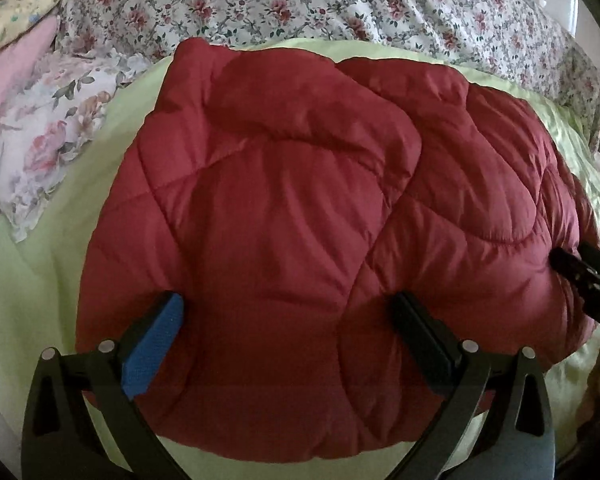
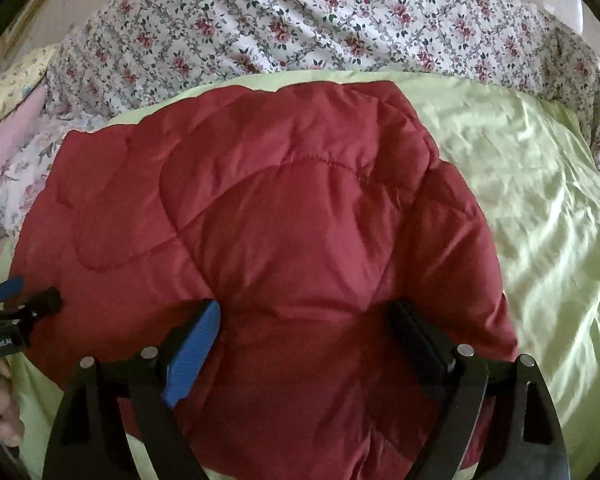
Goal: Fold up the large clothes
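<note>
A dark red quilted puffer jacket (image 1: 284, 200) lies folded in a thick bundle on a light green sheet (image 1: 40, 280). It also shows in the right wrist view (image 2: 284, 220). My left gripper (image 1: 288, 304) is open, its fingers spread wide over the jacket's near left part. My right gripper (image 2: 304, 312) is open too, its fingers spread over the jacket's near right part. The right gripper's fingertips show at the right edge of the left wrist view (image 1: 580, 268). The left gripper shows at the left edge of the right wrist view (image 2: 16, 300).
A floral quilt (image 1: 300, 0) is heaped behind the jacket. Floral and pink pillows (image 1: 40, 128) lie at the left. Green sheet (image 2: 540, 200) spreads to the right of the jacket.
</note>
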Demonstrator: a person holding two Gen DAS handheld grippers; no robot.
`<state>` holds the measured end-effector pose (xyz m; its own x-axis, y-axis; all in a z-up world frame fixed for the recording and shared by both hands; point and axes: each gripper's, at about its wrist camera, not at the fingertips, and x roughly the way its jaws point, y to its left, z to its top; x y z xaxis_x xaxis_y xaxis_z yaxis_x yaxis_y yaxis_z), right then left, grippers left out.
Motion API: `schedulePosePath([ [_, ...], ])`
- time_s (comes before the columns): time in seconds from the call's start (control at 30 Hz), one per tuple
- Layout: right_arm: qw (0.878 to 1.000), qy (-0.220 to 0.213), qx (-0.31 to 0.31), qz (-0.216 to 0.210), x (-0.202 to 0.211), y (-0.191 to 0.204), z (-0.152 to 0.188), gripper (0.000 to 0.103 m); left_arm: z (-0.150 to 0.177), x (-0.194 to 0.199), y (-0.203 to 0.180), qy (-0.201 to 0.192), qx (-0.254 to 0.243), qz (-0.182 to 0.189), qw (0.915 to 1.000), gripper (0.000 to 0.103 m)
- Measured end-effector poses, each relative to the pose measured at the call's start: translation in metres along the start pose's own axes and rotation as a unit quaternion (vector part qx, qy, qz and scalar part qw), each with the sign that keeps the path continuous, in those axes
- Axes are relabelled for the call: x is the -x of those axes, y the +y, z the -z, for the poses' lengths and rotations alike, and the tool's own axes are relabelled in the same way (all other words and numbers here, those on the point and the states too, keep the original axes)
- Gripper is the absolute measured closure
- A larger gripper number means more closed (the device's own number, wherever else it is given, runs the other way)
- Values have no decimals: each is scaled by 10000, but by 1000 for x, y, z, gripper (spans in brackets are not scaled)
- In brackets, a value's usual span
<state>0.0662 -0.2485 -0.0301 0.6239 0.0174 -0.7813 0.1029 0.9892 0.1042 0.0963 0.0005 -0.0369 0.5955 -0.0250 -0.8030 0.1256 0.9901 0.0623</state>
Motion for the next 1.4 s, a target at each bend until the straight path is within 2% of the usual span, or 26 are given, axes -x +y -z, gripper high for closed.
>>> schedulePosePath([
  [0.2, 10000, -51, -47, -64, 5, -1, -2, 14, -1, -5, 2, 18, 23, 62, 10000, 0],
  [0.37, 9990, -432, 86, -24, 34, 9, 0, 17, -2, -5, 1, 18, 15, 37, 10000, 0],
  [0.5, 9995, -88, 306, 64, 14, 15, 6, 16, -3, -1, 1, 30, 9, 72, 10000, 0],
  [0.7, 9996, -78, 271, 81, 5, 9, 6, 15, 2, 21, 6, -89, 9, 118, 9999, 0],
  [0.93, 9996, -92, 249, 102, 12, 11, 10, 15, 2, 1, 4, 11, 19, 111, 9999, 0],
  [1.07, 9992, -262, 307, 75, 28, 19, 7, 17, 1, 0, 6, 24, 51, 153, 9999, 0],
  [1.13, 9992, -116, 352, 134, 18, 19, 8, 16, 2, 0, 6, 12, 53, 155, 9999, 0],
  [1.23, 9994, -24, 333, 96, 4, 14, 8, 12, 1, 2, 5, -10, 43, 126, 9999, 0],
  [1.4, 9996, -62, 170, -201, 28, 14, 7, 13, 9, 23, 9, -85, 188, 194, 9996, 0],
])
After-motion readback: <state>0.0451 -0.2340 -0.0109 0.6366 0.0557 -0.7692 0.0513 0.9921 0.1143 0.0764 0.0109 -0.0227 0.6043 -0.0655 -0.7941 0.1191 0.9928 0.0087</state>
